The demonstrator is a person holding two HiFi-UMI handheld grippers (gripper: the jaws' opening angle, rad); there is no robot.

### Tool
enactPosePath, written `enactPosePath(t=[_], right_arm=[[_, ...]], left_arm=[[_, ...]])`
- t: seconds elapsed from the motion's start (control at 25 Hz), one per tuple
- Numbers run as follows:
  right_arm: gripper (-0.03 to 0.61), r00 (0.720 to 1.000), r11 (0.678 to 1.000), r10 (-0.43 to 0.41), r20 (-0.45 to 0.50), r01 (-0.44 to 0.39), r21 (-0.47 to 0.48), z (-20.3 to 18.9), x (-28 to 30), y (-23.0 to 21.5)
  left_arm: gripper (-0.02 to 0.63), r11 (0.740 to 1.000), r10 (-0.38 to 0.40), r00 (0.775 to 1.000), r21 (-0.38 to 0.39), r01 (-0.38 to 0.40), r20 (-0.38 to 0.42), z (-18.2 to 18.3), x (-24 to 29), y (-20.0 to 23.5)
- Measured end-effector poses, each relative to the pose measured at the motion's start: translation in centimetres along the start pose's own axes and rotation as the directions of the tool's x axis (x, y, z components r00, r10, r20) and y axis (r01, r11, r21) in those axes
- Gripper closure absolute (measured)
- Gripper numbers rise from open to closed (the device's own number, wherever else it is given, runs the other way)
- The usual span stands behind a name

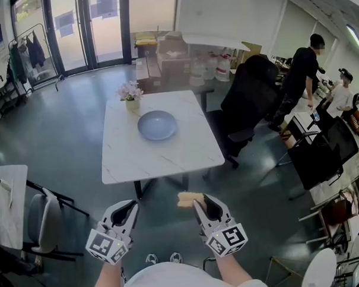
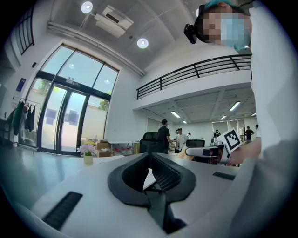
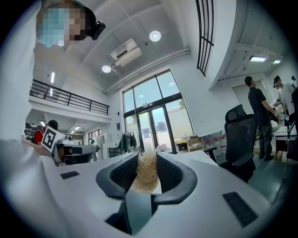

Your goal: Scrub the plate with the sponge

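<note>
Plate (image 1: 157, 125) sits on the desk (image 1: 126, 157), well ahead of both hand-held grippers, roughly centred between them. Right hand-held gripper (image 1: 197, 201), clenched on the sponge (image 1: 186, 199), likely needs to go forward and slightly left. Left hand-held gripper (image 1: 133, 203) closed, empty.

No readable text, labels, brands or numbers in any view.

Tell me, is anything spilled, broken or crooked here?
Nothing stands out. The plate lies flat on the table, the flower pot stands upright near it, and the sponge sits squeezed in the right hand-held gripper.
</note>
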State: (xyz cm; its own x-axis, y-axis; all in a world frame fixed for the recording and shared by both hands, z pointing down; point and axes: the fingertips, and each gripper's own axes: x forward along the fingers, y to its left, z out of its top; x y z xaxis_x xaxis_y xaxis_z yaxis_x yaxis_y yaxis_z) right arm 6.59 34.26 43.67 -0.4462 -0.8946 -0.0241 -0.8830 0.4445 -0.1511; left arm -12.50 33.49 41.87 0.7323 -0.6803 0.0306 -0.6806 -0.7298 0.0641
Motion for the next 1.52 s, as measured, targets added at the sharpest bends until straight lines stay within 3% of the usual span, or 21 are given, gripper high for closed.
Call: enactPosePath(t=[0.36, 0.64, 0.92, 1.52], right_arm=[[0.443, 0.999, 0.999, 0.040, 0.031, -0.041, 0.009, 0.3, 0.1, -1.4], [0.443, 0.998, 0.998, 0.058, 0.025, -0.058, 0.024, -0.3, 1.4, -2.0], [0.443, 0.999, 1.000, 0.029, 0.026, -0.029, 0.010, 0.5, 5.6, -3.7], [0.443, 0.992, 0.995, -0.096, 0.081, 0.095, 0.022, 2.1, 18.5, -6.7]], left_arm=[[0.565, 1.000, 0.031, 0.999, 0.000, -0.031, 0.019, -0.7, 0.9, -0.8], [0.565, 0.997, 0.071, 0.997, -0.036, -0.071, -0.004, -2.2, 1.3, 1.1], [0.565, 0.996, 0.066, 0.998, -0.062, -0.066, -0.004, -2.3, 4.3, 6.1], [0.565, 0.997, -0.064, 0.998, -0.046, 0.064, 0.012, 0.1, 12.5, 19.1]])
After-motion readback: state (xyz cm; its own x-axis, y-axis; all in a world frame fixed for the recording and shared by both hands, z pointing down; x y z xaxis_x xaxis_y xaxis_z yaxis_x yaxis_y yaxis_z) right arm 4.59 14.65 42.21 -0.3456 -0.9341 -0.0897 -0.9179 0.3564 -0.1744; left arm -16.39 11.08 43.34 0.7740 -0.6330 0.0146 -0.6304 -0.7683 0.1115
